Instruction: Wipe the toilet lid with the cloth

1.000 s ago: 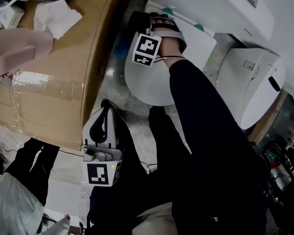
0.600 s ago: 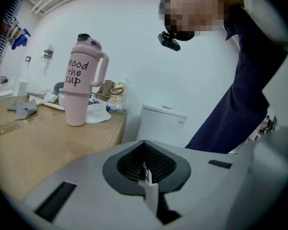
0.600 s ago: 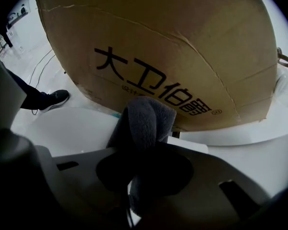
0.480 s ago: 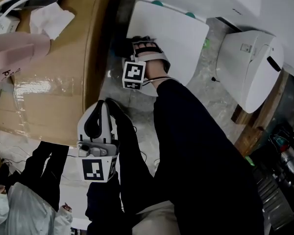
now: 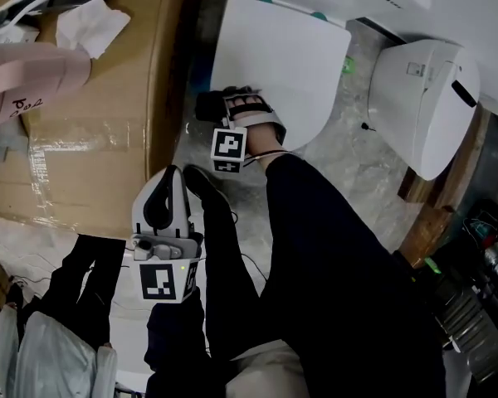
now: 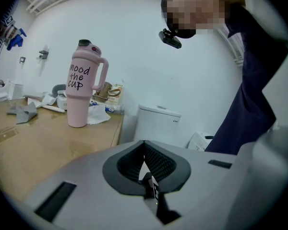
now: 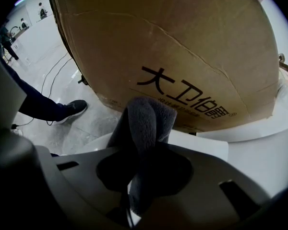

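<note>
Grey cloth clamped in right hand-held gripper at toilet lid edge; left hand-held gripper closed, empty, clear of lid.

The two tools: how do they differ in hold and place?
The right tool grips the cloth; the left tool grips nothing. The right tool is at the edge of the toilet lid; the left tool hangs away from it. Both tools are shut.

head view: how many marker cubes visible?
2. One marker cube on the right gripper, which grips the cloth at the toilet lid's near edge; the other on the left gripper, lower, beside the cardboard box. None seems hidden.
</note>
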